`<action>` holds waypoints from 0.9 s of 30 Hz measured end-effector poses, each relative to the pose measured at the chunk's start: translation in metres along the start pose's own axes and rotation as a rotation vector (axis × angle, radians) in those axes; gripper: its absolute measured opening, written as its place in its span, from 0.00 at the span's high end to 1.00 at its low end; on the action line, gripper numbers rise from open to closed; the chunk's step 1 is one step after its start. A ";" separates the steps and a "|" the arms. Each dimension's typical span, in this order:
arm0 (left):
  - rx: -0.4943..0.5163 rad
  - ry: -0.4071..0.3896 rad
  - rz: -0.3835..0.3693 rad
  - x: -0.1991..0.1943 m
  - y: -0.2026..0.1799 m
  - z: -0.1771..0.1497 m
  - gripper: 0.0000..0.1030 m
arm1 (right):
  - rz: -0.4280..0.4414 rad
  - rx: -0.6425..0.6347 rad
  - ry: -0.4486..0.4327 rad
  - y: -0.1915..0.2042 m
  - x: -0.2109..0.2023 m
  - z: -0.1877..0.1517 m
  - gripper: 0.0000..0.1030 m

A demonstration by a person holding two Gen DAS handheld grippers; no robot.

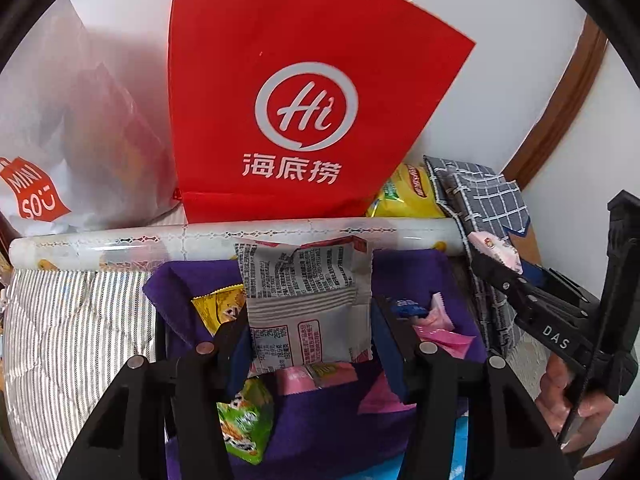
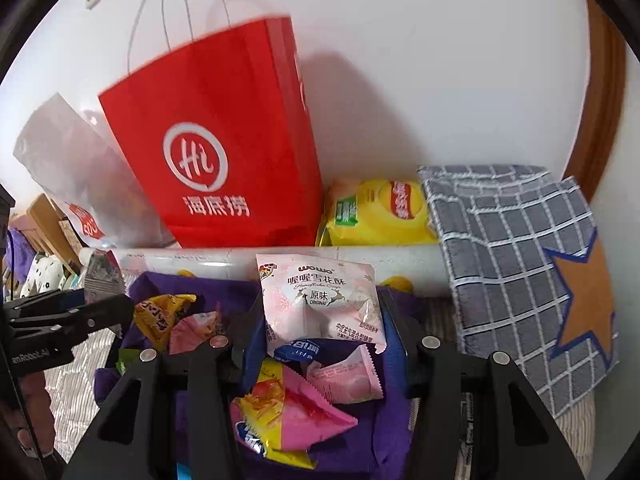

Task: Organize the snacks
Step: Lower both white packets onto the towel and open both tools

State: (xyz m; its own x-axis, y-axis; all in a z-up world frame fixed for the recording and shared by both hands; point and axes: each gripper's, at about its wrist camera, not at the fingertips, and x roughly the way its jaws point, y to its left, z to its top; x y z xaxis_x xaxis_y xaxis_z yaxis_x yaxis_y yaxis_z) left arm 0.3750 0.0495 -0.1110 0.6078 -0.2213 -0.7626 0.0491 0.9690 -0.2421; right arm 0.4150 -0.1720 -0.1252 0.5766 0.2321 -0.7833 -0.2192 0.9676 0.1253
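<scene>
My left gripper point(image 1: 310, 316) is shut on a grey-white snack packet point(image 1: 308, 276), printed back towards the camera, held over a purple fabric bin point(image 1: 320, 420). My right gripper point(image 2: 320, 308) is shut on a pink-and-white snowflake-crisp packet point(image 2: 320, 292) above the same purple bin point(image 2: 384, 420). Several small snacks lie in the bin: yellow point(image 2: 160, 316), pink point(image 2: 344, 376) and green point(image 1: 244, 420) packets. Each gripper also shows at the edge of the other's view, the right gripper point(image 1: 486, 256) with its pink packet point(image 1: 496, 250) and the left gripper point(image 2: 116, 304) with its grey packet point(image 2: 100, 276).
A red paper bag point(image 1: 312, 100) stands against the white wall behind a long patterned roll point(image 1: 160, 240). A white plastic bag point(image 1: 60, 140) is to its left, a yellow crisp bag point(image 2: 376, 212) and a grey checked cloth point(image 2: 512, 248) to its right. Striped bedding point(image 1: 68, 340) lies at left.
</scene>
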 end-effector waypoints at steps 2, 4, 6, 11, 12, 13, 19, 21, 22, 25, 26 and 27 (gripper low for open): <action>-0.006 0.000 0.001 0.005 0.004 0.001 0.50 | -0.004 -0.014 0.028 0.001 0.010 -0.002 0.51; -0.010 0.013 0.006 0.009 0.007 0.002 0.50 | -0.012 -0.034 0.060 0.001 0.020 -0.004 0.51; -0.005 0.013 0.011 0.011 0.007 0.001 0.50 | -0.008 -0.030 0.076 -0.002 0.028 -0.006 0.51; -0.004 0.021 0.022 0.015 0.009 0.000 0.50 | 0.005 -0.029 0.111 -0.008 0.039 -0.009 0.51; -0.006 0.025 0.020 0.016 0.010 0.000 0.50 | 0.008 -0.026 0.118 -0.009 0.042 -0.009 0.51; -0.008 0.030 0.013 0.017 0.010 0.000 0.50 | 0.011 -0.024 0.124 -0.010 0.044 -0.010 0.51; -0.011 0.040 0.017 0.019 0.012 -0.002 0.50 | 0.017 -0.039 0.161 -0.010 0.057 -0.015 0.51; -0.011 0.047 0.021 0.020 0.012 -0.002 0.50 | 0.023 -0.039 0.174 -0.008 0.060 -0.016 0.50; -0.015 0.053 0.023 0.021 0.012 -0.003 0.50 | 0.023 -0.042 0.177 -0.007 0.061 -0.016 0.50; -0.020 0.069 0.027 0.024 0.013 -0.004 0.50 | 0.026 -0.051 0.185 -0.003 0.063 -0.017 0.48; -0.021 0.074 0.030 0.026 0.013 -0.004 0.50 | 0.028 -0.054 0.187 -0.002 0.064 -0.017 0.46; -0.022 0.079 0.031 0.027 0.013 -0.004 0.50 | 0.027 -0.058 0.189 -0.001 0.064 -0.017 0.45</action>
State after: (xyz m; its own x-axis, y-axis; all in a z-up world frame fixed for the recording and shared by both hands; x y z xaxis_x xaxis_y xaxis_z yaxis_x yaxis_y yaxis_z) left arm 0.3890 0.0555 -0.1372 0.5443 -0.1998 -0.8148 0.0127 0.9731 -0.2301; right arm 0.4390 -0.1601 -0.1855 0.4131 0.2300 -0.8812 -0.2807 0.9526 0.1170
